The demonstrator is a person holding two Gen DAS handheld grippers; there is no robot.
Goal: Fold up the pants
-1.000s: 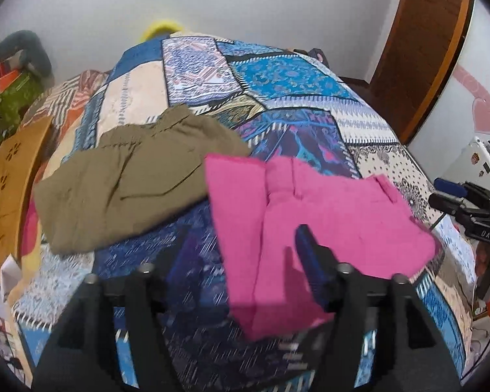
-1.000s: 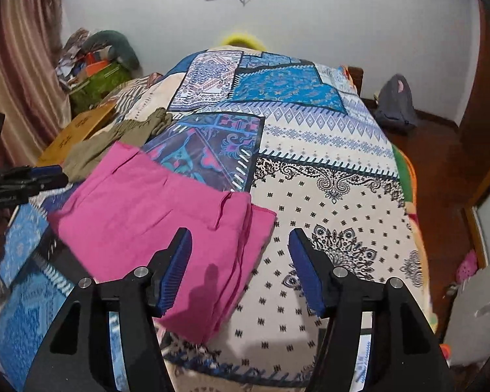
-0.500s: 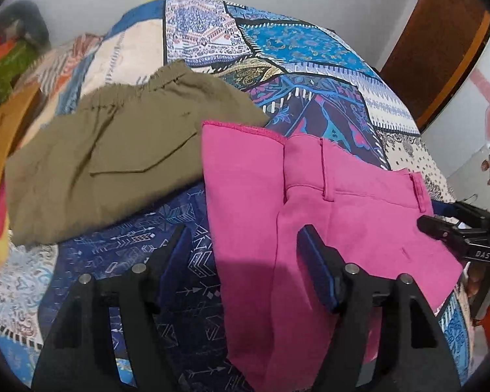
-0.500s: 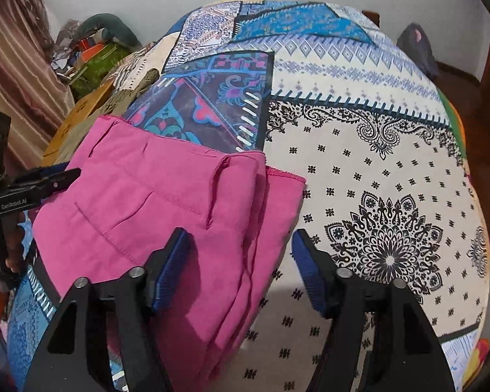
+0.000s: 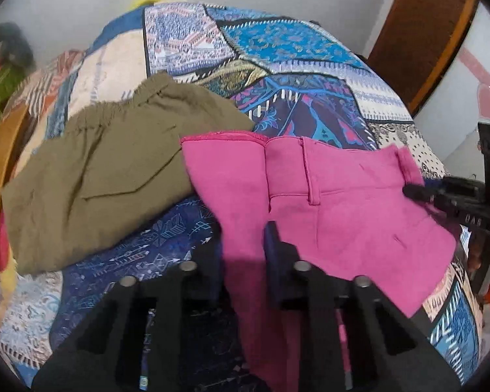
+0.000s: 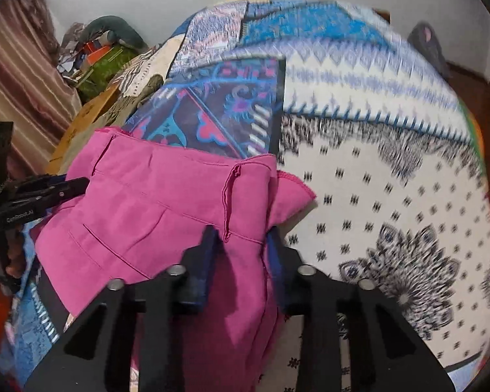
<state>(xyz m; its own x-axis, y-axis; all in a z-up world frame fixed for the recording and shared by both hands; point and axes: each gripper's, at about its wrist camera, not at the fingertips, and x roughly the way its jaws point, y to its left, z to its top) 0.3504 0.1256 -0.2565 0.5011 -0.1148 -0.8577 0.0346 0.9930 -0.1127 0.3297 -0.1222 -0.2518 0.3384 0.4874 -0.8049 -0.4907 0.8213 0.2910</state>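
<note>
Folded pink pants (image 5: 326, 202) lie on the patchwork bedspread (image 5: 277, 49), near the front edge. My left gripper (image 5: 241, 261) is shut on the pants' left near edge, pink cloth pinched between its fingers. My right gripper (image 6: 241, 254) is shut on the right near edge of the pink pants (image 6: 166, 209), with several layers bunched between the blue pads. The right gripper also shows at the right of the left wrist view (image 5: 454, 196), and the left gripper at the left of the right wrist view (image 6: 36, 196).
Olive-green pants (image 5: 107, 176) lie folded on the bed, left of the pink ones and touching them. A wooden board (image 5: 0, 176) leans at the bed's left side. A wooden door (image 5: 421, 29) stands at the right. Clutter (image 6: 98, 52) sits by the far-left wall.
Both grippers moved down and forward onto the near edge of the pink pants and shut on it. The cloth between the fingers is now bunched and lifted slightly.
</note>
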